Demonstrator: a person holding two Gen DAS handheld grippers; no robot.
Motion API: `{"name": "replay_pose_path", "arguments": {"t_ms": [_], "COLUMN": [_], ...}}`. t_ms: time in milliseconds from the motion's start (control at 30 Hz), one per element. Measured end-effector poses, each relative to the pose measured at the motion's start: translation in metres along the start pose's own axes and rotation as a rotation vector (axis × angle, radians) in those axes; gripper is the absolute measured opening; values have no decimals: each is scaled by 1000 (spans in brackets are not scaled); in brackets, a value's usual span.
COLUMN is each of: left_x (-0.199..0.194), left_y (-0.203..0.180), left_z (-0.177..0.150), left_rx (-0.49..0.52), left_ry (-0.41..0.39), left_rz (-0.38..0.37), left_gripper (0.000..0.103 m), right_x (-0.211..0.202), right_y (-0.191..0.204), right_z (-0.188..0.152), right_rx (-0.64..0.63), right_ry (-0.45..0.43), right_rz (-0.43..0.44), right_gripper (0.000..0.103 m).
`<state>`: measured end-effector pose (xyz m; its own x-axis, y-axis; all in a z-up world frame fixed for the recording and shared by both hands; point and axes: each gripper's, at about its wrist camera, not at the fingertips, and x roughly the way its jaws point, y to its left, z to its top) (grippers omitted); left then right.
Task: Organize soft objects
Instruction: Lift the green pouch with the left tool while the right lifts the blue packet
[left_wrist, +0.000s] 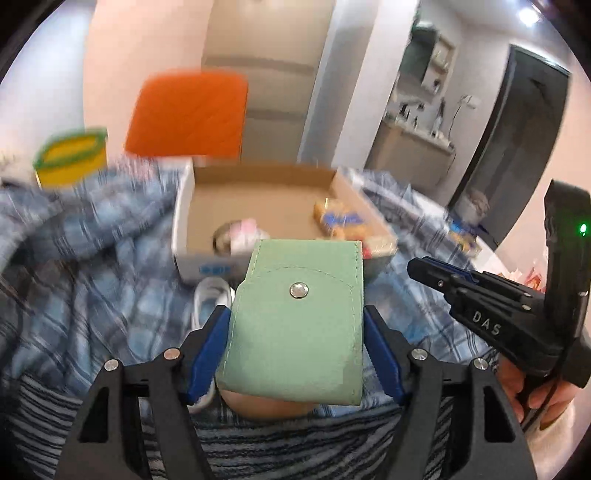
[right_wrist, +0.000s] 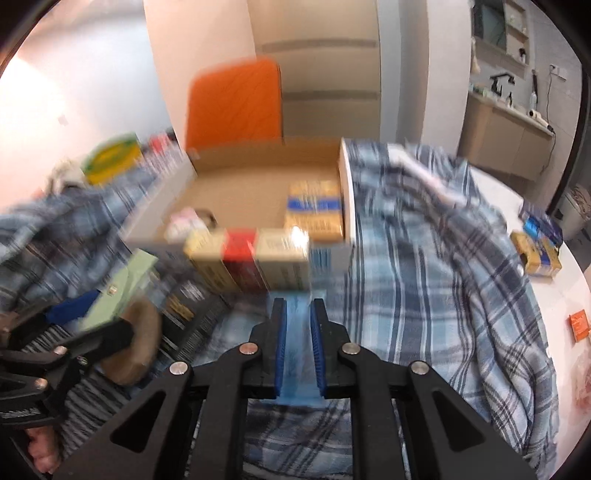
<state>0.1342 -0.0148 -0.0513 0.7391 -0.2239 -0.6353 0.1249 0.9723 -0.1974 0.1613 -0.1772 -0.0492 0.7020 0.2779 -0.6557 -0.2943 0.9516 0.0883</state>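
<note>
A mint-green pouch (left_wrist: 295, 317) with a silver snap is off the bedding, and the blue pads of my left gripper (left_wrist: 295, 314) press on its two sides. The right wrist view shows that pouch (right_wrist: 125, 284) at the left. My right gripper (right_wrist: 299, 302) is shut on a thin light-blue strip (right_wrist: 297, 354). A blurred row of yellow, red and beige cartons (right_wrist: 251, 258) sits just past its tips. Ahead stands an open cardboard box (left_wrist: 183, 206) with a pink-white item (left_wrist: 243, 230) and a yellow-blue packet (left_wrist: 341, 219) inside. My right gripper (left_wrist: 417, 267) points at the box's right front corner.
A blue plaid blanket (right_wrist: 424, 258) covers the surface around the box. An orange chair back (left_wrist: 188, 114) and a yellow-green tub (left_wrist: 70, 157) stand behind. More packets (right_wrist: 539, 251) lie on the white surface at the right. A white cord (left_wrist: 210, 295) lies under the pouch.
</note>
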Motion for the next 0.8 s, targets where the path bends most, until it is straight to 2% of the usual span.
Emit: {"name": "replay_pose_path", "arguments": {"t_ms": [67,133,300,367,433,567,633,800], "left_x": [-14,-25,-44,-48,-46,-39,-35,-28], "left_y": [-7,-11,-12,-13,-14,-13,-10,-7], "left_z": [0,-2,-2,-3,-3,-1,-1,-3], "left_rx": [36,54,58,64,68,51,37,33], "left_ry": [-81,-151,-268,-289,-276,-236,-216,-194], "left_rz": [0,21,58,70,85,96,103,103], "left_gripper": [73,73,73,73,73,73,73,73], "right_x": [-13,-17,1,9,17,27,36,51], "right_y": [2,4,0,-4,-7,-5,-6,-11], "right_z": [1,2,5,3,2,-1,-4,-8], "right_rx": [0,-7,24,49,63,48,47,62], "right_ry": [-78,-109,-9,43,87,141,192,267], "right_rz": [10,-2,-8,-15,8,-2,-1,15], "right_gripper": [12,12,13,23,53,50,33,33]}}
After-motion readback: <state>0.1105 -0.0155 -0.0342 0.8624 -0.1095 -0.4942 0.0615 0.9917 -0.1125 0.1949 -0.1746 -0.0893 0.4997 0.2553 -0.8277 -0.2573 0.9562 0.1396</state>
